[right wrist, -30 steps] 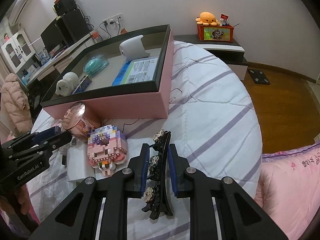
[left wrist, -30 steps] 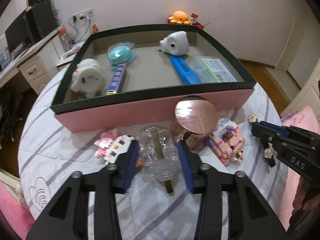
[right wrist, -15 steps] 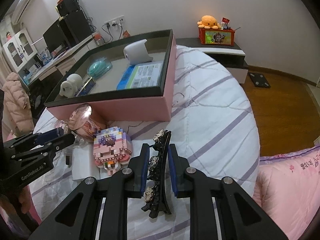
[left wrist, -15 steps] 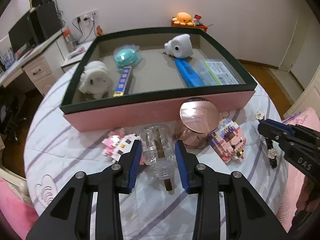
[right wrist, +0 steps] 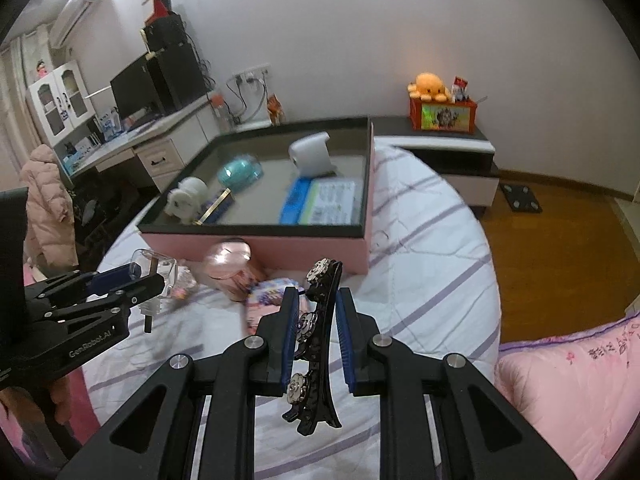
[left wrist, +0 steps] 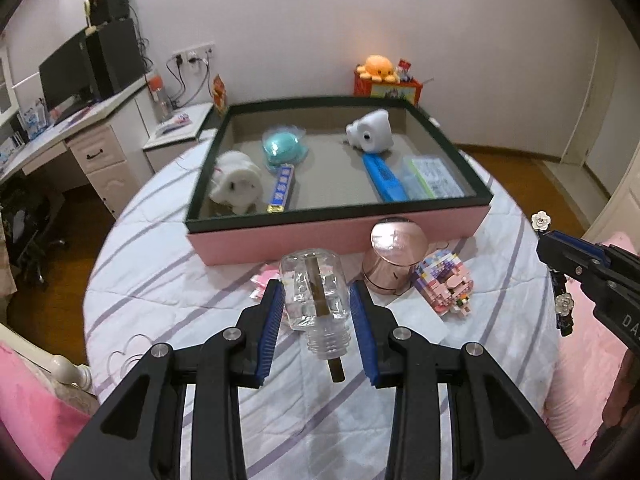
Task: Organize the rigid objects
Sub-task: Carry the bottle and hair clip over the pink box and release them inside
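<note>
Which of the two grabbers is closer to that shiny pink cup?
Left. The left gripper, clamping a clear bottle, is just beside the pink cup. The right gripper, holding a black hair clip, is farther, beyond the block toy.

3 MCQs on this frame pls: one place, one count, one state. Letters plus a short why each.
1. Where is the copper cup?
A. inside the box
B. on the bedspread in front of the box
C. in the right gripper

2. How many white animal toys lie in the box?
A. two
B. none
C. four

3. What is the left gripper doing?
A. open over nothing
B. shut on the hair clip
C. shut on the clear bottle

Answers:
1 B: the cup stands against the box's pink front wall, outside it.
2 A: one toy sits at the left, another at the back.
3 C: both blue pads press the clear bottle; the hair clip is in the right gripper.
</note>
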`<action>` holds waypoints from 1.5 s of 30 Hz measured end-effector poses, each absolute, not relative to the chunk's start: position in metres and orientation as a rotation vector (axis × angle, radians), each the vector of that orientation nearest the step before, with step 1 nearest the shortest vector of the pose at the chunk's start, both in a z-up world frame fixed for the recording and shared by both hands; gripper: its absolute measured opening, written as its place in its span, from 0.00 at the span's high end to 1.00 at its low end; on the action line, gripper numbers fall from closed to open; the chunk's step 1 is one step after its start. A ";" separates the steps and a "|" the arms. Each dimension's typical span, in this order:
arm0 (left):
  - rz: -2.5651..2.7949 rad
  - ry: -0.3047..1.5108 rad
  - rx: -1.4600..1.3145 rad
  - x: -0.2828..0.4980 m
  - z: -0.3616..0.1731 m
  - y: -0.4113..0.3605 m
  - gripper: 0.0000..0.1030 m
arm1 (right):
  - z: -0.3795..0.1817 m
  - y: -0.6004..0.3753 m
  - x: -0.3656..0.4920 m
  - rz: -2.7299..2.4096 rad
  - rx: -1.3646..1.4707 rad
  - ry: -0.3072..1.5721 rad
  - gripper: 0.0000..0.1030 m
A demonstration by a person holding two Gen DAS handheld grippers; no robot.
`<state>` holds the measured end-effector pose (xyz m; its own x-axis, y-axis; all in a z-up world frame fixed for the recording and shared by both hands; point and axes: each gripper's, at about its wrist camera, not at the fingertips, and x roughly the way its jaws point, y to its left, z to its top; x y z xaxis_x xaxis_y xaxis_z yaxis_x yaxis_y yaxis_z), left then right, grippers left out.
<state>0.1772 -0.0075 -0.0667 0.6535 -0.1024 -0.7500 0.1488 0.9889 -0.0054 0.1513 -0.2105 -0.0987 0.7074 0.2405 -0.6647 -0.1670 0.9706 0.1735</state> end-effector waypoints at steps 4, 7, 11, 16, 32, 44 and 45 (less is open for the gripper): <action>-0.116 0.795 0.030 0.165 -0.050 0.003 0.66 | -0.079 -0.205 0.134 0.232 0.088 0.687 0.82; -0.117 0.746 0.018 0.156 -0.035 0.009 0.67 | -0.068 -0.201 0.122 0.231 0.082 0.646 0.82; -0.109 0.677 0.015 0.140 -0.013 0.013 0.67 | -0.052 -0.198 0.106 0.229 0.081 0.594 0.82; -0.098 0.606 0.010 0.122 0.007 0.013 0.67 | -0.034 -0.197 0.084 0.229 0.071 0.528 0.82; -0.081 0.560 0.025 0.098 0.018 0.009 0.68 | -0.019 -0.193 0.055 0.250 0.066 0.471 0.82; -0.055 0.574 0.035 0.123 0.015 0.006 0.68 | -0.023 -0.196 0.077 0.251 0.078 0.501 0.82; -0.054 0.578 0.038 0.129 0.014 0.006 0.68 | -0.024 -0.196 0.080 0.249 0.077 0.504 0.82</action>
